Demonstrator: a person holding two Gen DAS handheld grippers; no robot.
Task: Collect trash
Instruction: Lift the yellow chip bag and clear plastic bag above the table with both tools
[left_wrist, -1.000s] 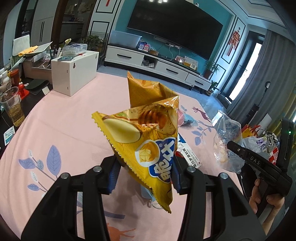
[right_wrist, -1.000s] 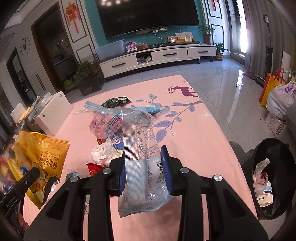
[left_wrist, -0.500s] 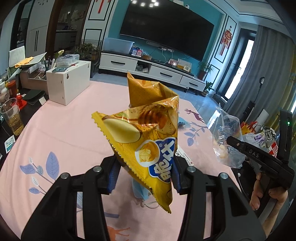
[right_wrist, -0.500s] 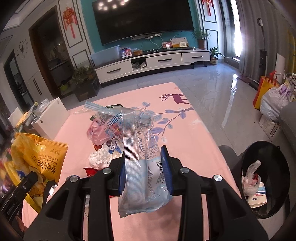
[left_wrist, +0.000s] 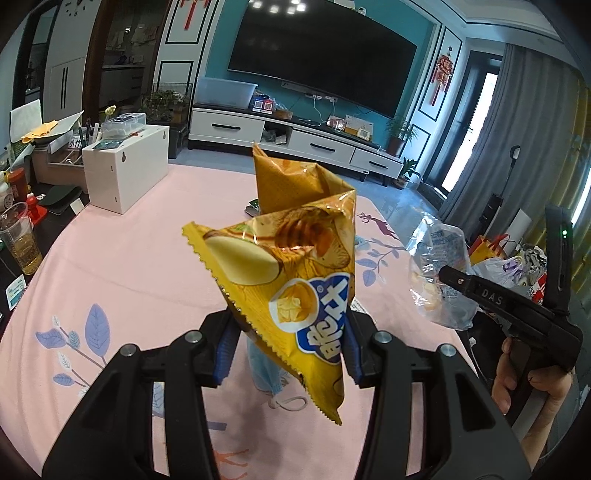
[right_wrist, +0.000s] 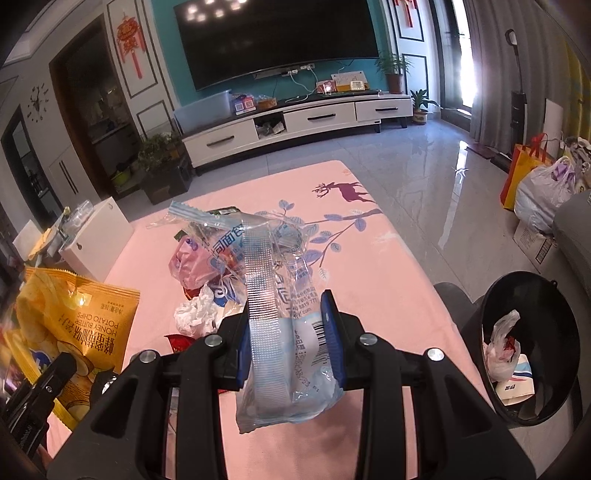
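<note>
My left gripper (left_wrist: 288, 343) is shut on a yellow potato chip bag (left_wrist: 291, 266), held up above the pink tablecloth (left_wrist: 122, 266). The same chip bag (right_wrist: 74, 325) shows at the left of the right wrist view. My right gripper (right_wrist: 286, 332) is shut on a clear plastic wrapper with blue print (right_wrist: 280, 295), which also appears at the right of the left wrist view as the wrapper (left_wrist: 439, 273). More trash lies on the table: a crumpled white tissue (right_wrist: 195, 312), a pink packet (right_wrist: 190, 262), a dark green packet (right_wrist: 221, 212) and a blue face mask (left_wrist: 267, 373).
A black trash bin (right_wrist: 532, 347) with some waste inside stands on the floor right of the table. A white box (left_wrist: 125, 170) sits at the table's far left, with a cup of yellow drink (left_wrist: 22, 240) nearby. Bags (right_wrist: 543, 188) are piled by the right wall.
Both views have tilted up slightly, showing more of the room. Each gripper keeps its hold on its own piece of trash.
</note>
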